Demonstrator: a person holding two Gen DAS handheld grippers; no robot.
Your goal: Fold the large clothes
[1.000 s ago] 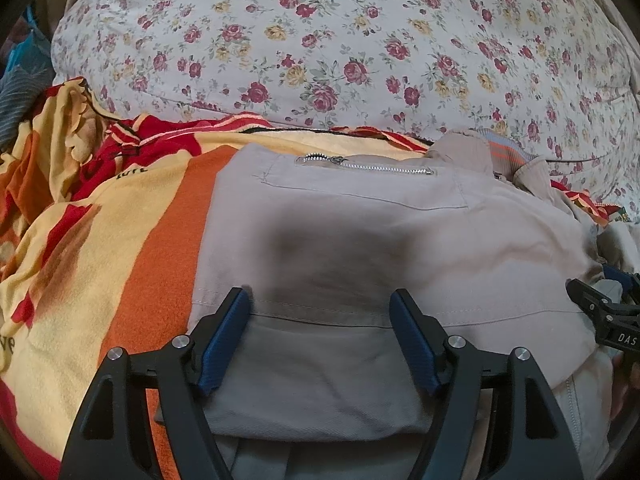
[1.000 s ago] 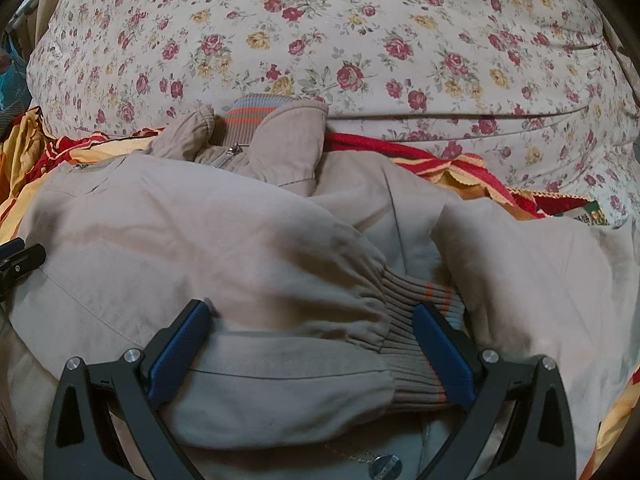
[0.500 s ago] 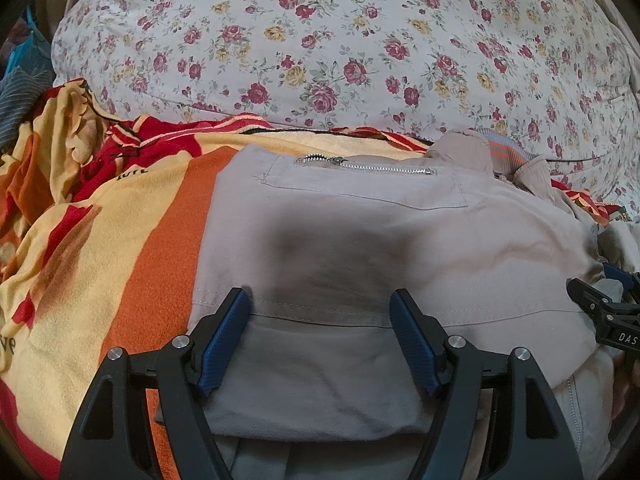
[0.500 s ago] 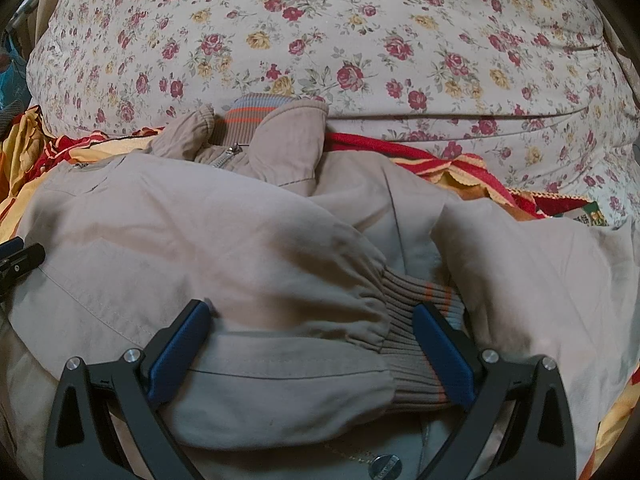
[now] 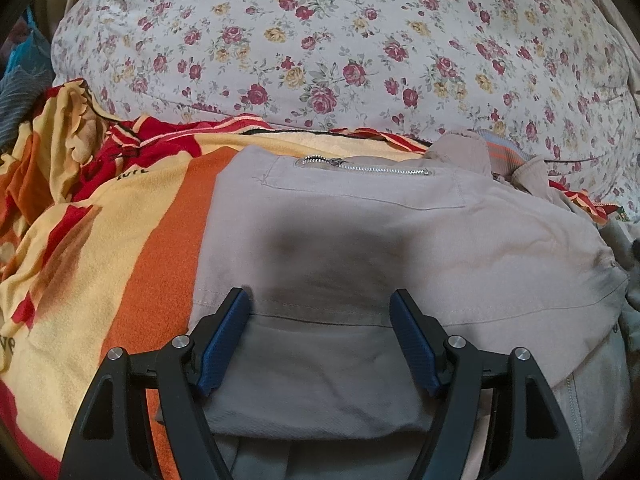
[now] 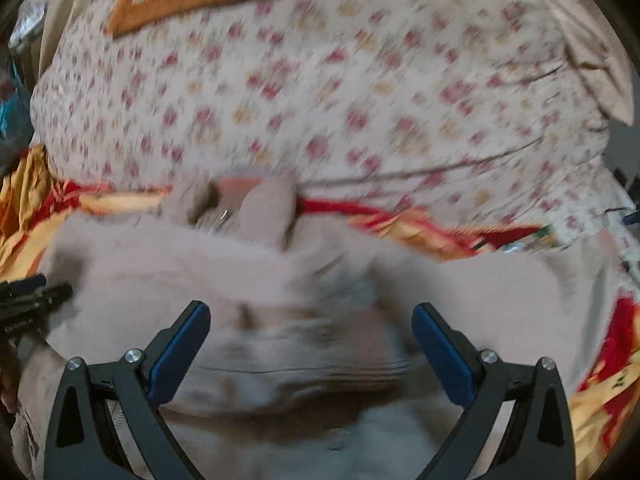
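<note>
Showing the zipper (image 5: 366, 168) sharply, only the left view is clear. Left tool (image 5: 322, 334) and right tool (image 6: 311, 346) gape empty above the jacket (image 5: 400, 248).

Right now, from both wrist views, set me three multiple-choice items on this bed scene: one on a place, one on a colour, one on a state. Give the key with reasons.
1. Where does the zipper sit on the beige jacket?
A. along the top edge of a pocket at the jacket's far side
B. down a sleeve
C. on the near hem

2. What colour are the gripper pads?
A. red
B. blue
C. white

3. How does the left gripper stand?
A. shut on the collar
B. shut on the striped blanket
C. open, with jacket cloth lying between its fingers

Key: 1 A, the metal zipper runs across the pocket's top edge, close to the floral quilt. 2 B, both wrist views show blue pads on black fingers. 3 C, the pads stand wide apart and do not pinch the cloth; the right gripper is open too.
</note>
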